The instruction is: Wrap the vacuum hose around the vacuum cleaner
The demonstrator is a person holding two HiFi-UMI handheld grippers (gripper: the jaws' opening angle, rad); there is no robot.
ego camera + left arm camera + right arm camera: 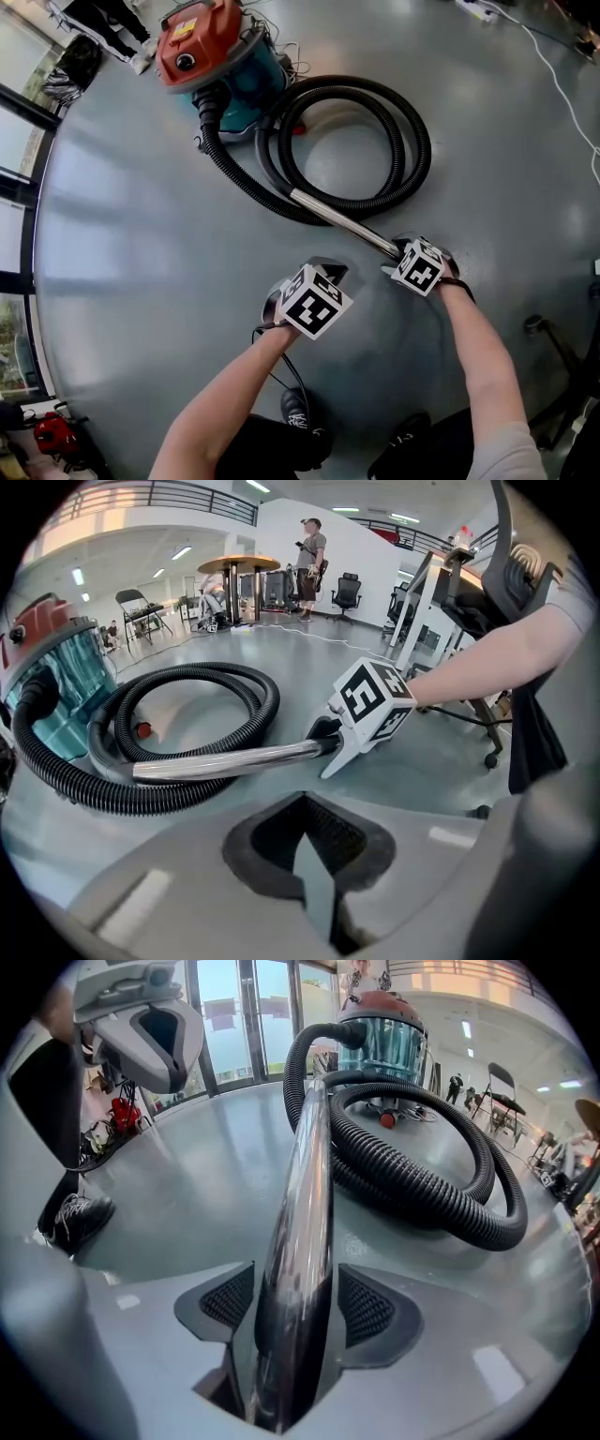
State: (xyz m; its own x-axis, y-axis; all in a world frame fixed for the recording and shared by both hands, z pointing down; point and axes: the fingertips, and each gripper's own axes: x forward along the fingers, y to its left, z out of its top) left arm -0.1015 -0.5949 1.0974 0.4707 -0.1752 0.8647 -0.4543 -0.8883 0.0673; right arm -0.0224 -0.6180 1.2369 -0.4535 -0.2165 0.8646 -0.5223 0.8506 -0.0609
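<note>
Hidden bits: tail end of metal tube (302, 1194) is buried inside right tongs (295, 1309), can't see how it ends. In head view both tongs' jaws sit under their marker cubes. In left gripper view the vacuum cleaner (211, 56) is cut off by the picture edge.

Tube: long axis runs straight from right tongs toward the vacuum cleaner, far end joining the hose (412, 141) well short of the body. It is slightly raised at the gripped end.

Hose: leaves the vacuum cleaner's front port, runs out toward the person, then lies in one wide loop just beside the vacuum cleaner on its right. It is not around the body.

Count: 1 vacuum cleaner, 1 hose, 1 tube, 2 tongs.

Right tongs: clamped on the tube, pads on both sides.

Left tongs (309, 855): jaws together, nothing in them, near the right tongs and farther from the vacuum cleaner than the tube.
</note>
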